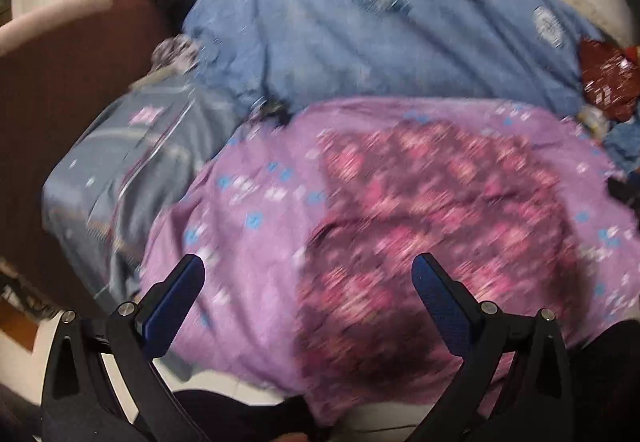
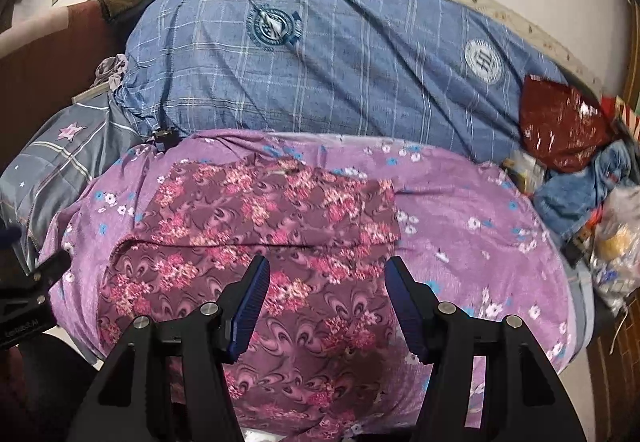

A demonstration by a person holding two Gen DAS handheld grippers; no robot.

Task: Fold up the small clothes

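Garment: floral cloth [image 2: 256,242], maroon with pink flowers, lies spread flat on the purple bedsheet [image 2: 480,226]; a crease crosses it from side to side.
Position from right gripper [image 2: 326,282]: the cloth lies directly under and ahead of the fingers; its right edge ends just right of them.
Position from left gripper [image 1: 308,282]: the cloth [image 1: 420,202] lies ahead and to the right; this view is blurred.
Long axis: appears to run from the near bed edge toward the blue blanket [image 2: 340,62].
Nearer hand: the right, by judgement; it sits centred over the cloth.
Right gripper state: jaws apart, nothing between the pads.
Left gripper state: jaws wide apart, nothing held.
Writing: two round emblems on the blue blanket; their lettering cannot be read. Faint text on the left gripper's body at the right view's left edge is illegible.
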